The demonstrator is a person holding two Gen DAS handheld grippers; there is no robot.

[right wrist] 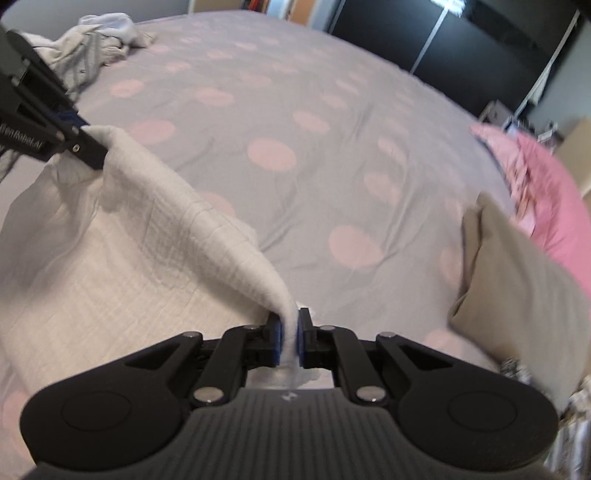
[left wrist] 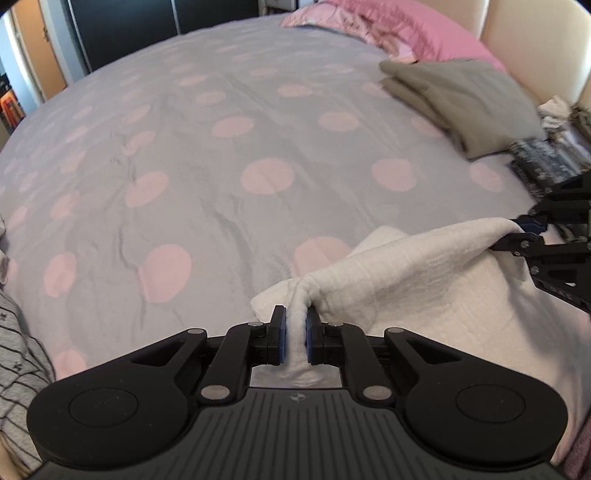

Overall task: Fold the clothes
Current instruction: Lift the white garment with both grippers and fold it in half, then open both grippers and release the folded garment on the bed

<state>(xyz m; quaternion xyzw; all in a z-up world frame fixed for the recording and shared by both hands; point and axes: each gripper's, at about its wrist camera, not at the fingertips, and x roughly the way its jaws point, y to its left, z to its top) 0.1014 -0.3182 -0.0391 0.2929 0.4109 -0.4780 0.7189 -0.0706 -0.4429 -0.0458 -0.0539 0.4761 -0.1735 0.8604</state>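
A white textured cloth (left wrist: 424, 280) lies on the grey bedspread with pink dots (left wrist: 229, 155). My left gripper (left wrist: 295, 332) is shut on one bunched corner of it. My right gripper (right wrist: 290, 338) is shut on another corner, and the cloth's edge (right wrist: 177, 206) is lifted and stretched between the two while the rest rests on the bed. The right gripper (left wrist: 524, 236) shows at the right edge of the left wrist view; the left gripper (right wrist: 79, 144) shows at the upper left of the right wrist view.
A folded olive-grey garment (left wrist: 465, 99) lies near a pink pillow (left wrist: 417, 33) at the head of the bed. Dark patterned clothes (left wrist: 543, 162) sit beside it. A striped grey garment (left wrist: 18, 354) and a heap of light clothes (right wrist: 99, 37) lie at the other side.
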